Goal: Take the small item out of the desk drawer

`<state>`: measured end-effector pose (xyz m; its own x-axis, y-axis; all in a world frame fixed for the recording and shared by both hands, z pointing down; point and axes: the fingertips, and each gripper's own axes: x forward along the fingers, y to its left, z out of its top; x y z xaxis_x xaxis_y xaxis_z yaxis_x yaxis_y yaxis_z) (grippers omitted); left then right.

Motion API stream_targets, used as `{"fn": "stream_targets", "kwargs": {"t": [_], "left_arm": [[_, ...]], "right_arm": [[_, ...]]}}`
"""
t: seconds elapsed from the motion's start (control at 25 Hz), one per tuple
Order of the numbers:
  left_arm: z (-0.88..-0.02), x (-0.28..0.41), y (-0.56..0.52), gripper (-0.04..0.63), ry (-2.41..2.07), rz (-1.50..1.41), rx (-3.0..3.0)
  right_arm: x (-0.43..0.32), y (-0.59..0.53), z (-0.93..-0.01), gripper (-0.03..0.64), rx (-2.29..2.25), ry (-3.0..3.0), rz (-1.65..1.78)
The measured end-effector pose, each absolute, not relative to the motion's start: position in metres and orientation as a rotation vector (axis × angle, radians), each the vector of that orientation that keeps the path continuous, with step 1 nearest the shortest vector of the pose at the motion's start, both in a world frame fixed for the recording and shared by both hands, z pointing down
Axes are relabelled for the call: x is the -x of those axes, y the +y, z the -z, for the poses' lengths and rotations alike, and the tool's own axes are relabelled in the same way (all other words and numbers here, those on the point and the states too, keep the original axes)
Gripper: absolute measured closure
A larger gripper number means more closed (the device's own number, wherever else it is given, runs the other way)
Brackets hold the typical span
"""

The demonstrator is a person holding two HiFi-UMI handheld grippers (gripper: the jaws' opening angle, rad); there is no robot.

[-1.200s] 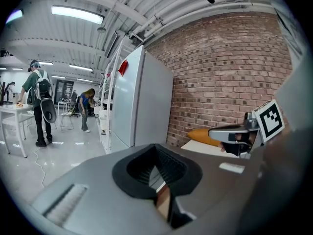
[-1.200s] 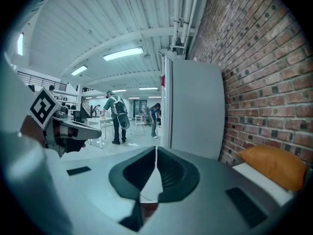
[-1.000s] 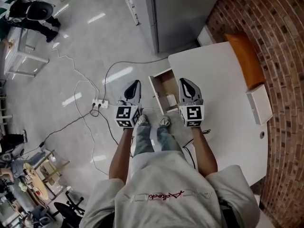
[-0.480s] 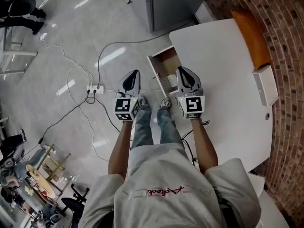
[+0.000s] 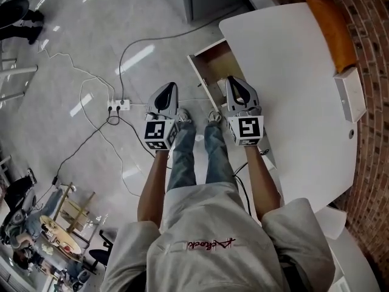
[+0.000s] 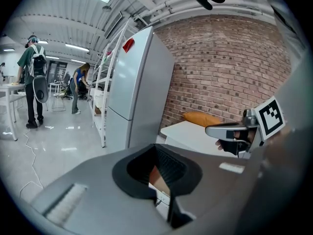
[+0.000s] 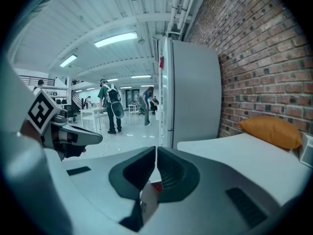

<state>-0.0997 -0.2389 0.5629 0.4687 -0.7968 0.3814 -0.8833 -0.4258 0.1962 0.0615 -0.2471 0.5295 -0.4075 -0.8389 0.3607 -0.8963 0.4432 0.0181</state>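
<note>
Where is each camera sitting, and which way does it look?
Head view: on the person's head, looking steeply down at the white desk and open drawer; arms, legs, left gripper and right gripper show.
Left gripper view: on the left gripper, looking along its jaws toward the fridge and brick wall; right gripper shows at right.
Right gripper view: on the right gripper, facing likewise; left gripper shows at left.
Shared: both gripper views show fridge, brick wall, desk, orange cushion.

Glossy grey floor point(image 5: 36, 102) — brick wall point(image 5: 375, 175).
</note>
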Motion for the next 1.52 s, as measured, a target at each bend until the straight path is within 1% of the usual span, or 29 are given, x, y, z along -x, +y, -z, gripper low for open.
{"fn": "stream_targets", "kwargs": {"t": [0.28, 0.48, 1.12, 1.36, 1.52], "left_arm": [[-0.602, 0.102, -0.230, 0.586, -1.382, -0.354, -2.320], [-0.637, 0.098, -0.226, 0.586, -1.362, -0.373, -2.273], [-0.711, 0.096, -0.214, 0.586, -1.325, -0.417, -2.210], [-0.727, 0.098, -0.209, 0.586, -1.316, -0.425, -2.183], [-0.729, 0.097, -0.209, 0.586, -1.310, -0.410, -2.176]], "right_arm": [[-0.055, -0.234, -0.576, 0.603, -1.466, -2.346, -0.326], [-0.062, -0.221, -0.610, 0.603, -1.458, -2.306, -0.385], [-0.076, -0.181, -0.696, 0.603, -1.410, -2.207, -0.532], [-0.073, -0.179, -0.713, 0.603, -1.347, -2.194, -0.538], [-0.065, -0.186, -0.722, 0.603, -1.237, -2.175, -0.481]]}}
